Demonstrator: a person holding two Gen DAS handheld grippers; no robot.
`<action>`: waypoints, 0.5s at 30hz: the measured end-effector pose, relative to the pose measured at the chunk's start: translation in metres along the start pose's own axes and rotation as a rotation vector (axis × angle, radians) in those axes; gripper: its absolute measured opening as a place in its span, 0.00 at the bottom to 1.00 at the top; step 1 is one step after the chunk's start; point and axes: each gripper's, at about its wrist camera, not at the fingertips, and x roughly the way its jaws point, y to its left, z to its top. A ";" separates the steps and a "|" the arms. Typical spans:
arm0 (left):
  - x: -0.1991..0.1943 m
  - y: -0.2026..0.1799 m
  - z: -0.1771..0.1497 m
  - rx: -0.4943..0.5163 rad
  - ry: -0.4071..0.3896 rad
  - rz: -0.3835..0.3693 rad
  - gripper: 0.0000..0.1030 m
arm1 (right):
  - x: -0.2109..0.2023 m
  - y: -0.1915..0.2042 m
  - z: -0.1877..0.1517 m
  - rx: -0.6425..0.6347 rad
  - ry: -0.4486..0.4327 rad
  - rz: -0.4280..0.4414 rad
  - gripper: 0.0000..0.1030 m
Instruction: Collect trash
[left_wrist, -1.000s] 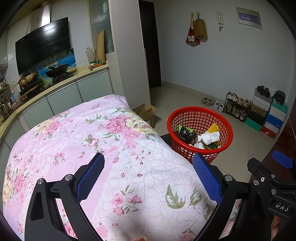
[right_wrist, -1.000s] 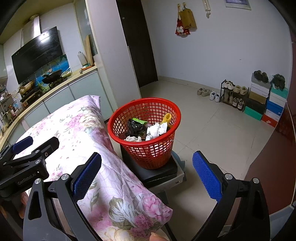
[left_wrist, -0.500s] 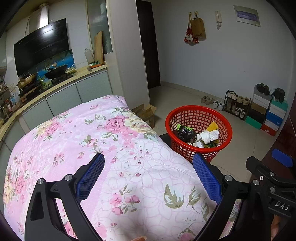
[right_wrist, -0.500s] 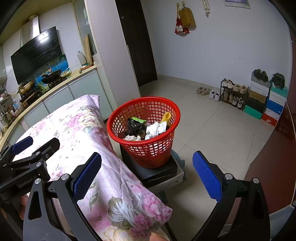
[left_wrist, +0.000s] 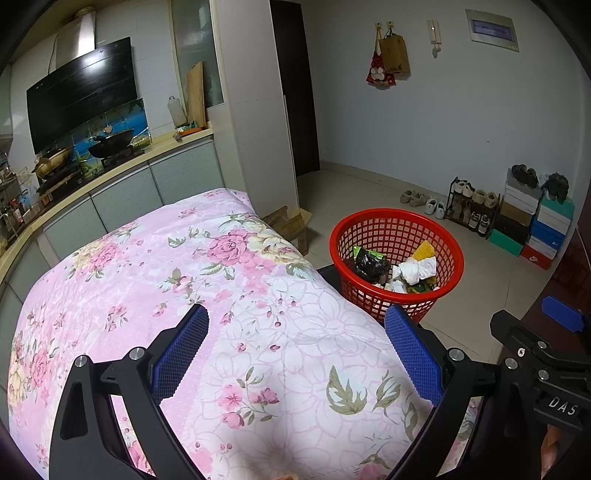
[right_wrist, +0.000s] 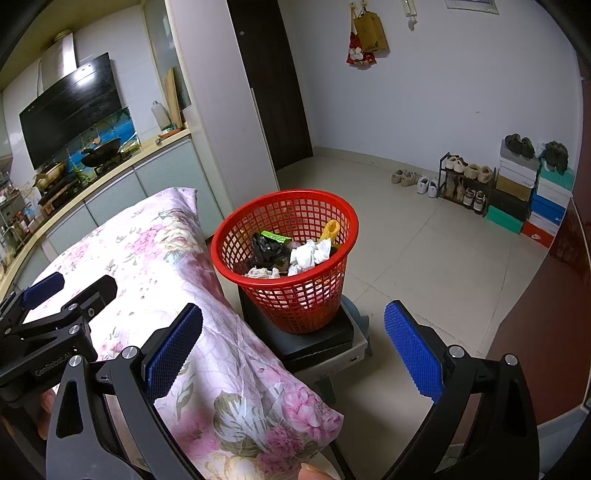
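A red mesh basket (left_wrist: 453, 254) (right_wrist: 236, 242) stands on a dark low stand (right_wrist: 314, 341) beside the table. Inside it lie crumpled white paper (left_wrist: 415, 268) (right_wrist: 308, 254), a black wrapper (left_wrist: 369, 263) (right_wrist: 267, 251) and a yellow piece (left_wrist: 424, 250) (right_wrist: 330, 229). My left gripper (left_wrist: 293, 350) is open above the floral cloth (left_wrist: 221, 295), nothing between its blue pads. My right gripper (right_wrist: 293, 345) is open too, hovering near the table's corner in front of the basket and holding nothing. Each gripper shows at the edge of the other's view.
The pink floral cloth (right_wrist: 155, 258) covers the table. A kitchen counter (left_wrist: 110, 170) with a wok runs along the left. A cardboard box (left_wrist: 291, 221) lies on the floor by the pillar. A shoe rack (right_wrist: 463, 182) and stacked shoe boxes (right_wrist: 532, 195) line the far wall.
Both views have drifted slightly, so the basket sits a little further left in frame. Both grippers stay open and hold nothing.
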 end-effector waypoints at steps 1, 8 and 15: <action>0.000 -0.001 0.000 0.000 -0.001 -0.001 0.90 | 0.000 0.000 0.000 -0.001 0.000 -0.001 0.93; 0.000 0.000 0.000 0.002 -0.002 -0.001 0.90 | 0.000 -0.001 0.001 -0.001 0.000 0.000 0.93; 0.000 -0.001 0.000 0.002 -0.002 -0.001 0.90 | 0.000 -0.001 0.001 -0.001 0.001 -0.001 0.93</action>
